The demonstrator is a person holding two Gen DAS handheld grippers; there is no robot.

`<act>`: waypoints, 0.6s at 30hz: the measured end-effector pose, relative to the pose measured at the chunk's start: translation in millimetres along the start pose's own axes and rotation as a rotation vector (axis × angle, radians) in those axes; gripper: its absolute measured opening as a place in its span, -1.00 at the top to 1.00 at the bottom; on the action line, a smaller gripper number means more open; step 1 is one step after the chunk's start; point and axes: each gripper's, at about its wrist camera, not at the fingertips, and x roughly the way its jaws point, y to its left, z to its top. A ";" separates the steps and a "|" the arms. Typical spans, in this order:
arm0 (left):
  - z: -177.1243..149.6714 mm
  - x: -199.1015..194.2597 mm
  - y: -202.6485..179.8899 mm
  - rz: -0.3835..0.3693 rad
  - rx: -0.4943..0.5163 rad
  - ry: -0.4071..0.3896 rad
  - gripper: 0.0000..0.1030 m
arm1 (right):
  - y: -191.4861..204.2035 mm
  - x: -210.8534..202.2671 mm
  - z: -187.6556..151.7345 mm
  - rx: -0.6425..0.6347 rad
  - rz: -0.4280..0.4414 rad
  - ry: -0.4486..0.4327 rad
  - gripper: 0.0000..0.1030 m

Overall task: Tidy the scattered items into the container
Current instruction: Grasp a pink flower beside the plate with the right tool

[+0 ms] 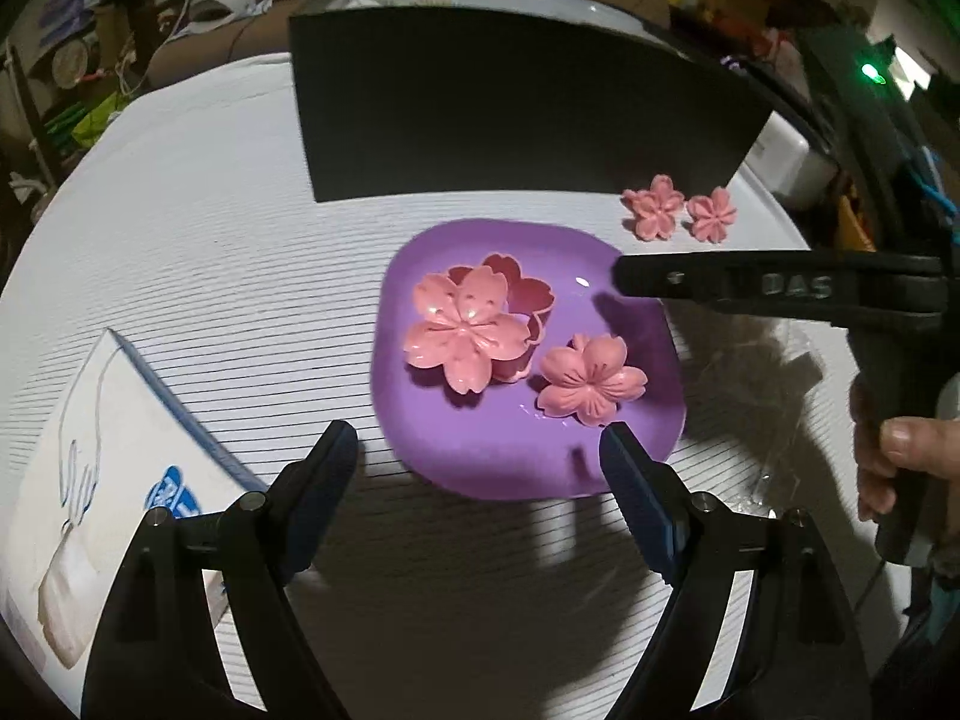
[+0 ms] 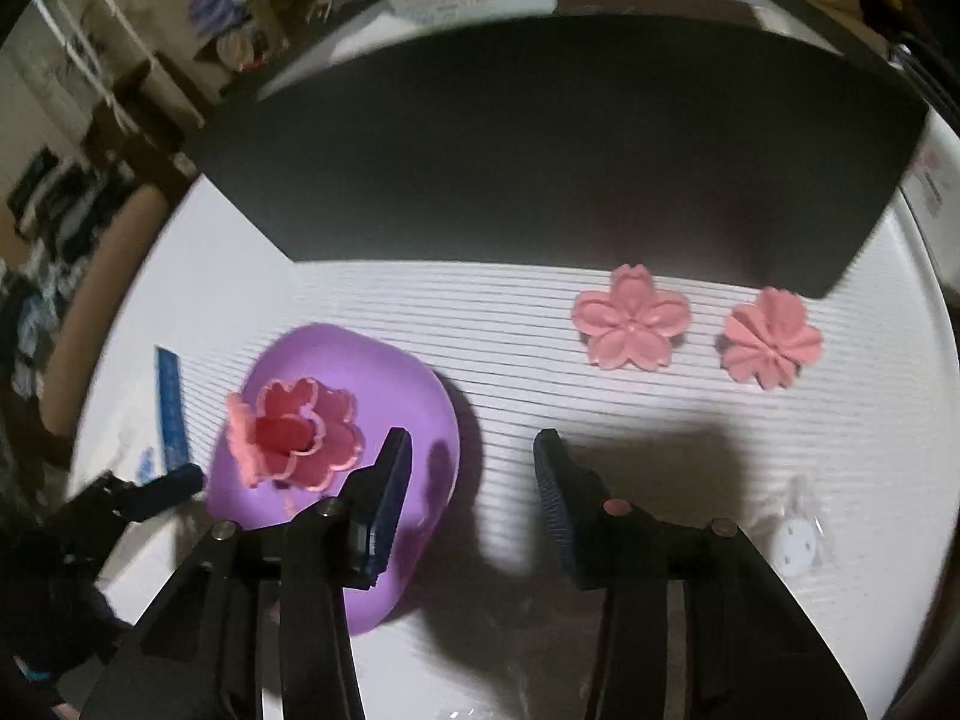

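A purple plate holds a large pink flower piece leaning on a darker flower-shaped cutter, with a smaller pink flower beside them. Two more pink flowers lie on the striped cloth to the plate's right, near the black mat. My left gripper stands open over the plate's near edge, with nothing between its fingers. My right gripper is open and empty above the cloth, just right of the plate. One of its fingers reaches over the plate's right rim.
A black mat lies behind the plate. A white box with blue print sits at the left. A clear bag with a white disc lies near right. A person's hand holds the right gripper. Clutter surrounds the table.
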 end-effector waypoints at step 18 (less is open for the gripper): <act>8.1 5.2 -10.0 -0.117 -0.031 0.032 -0.58 | -69.1 -52.1 17.6 0.058 -0.036 -0.178 0.25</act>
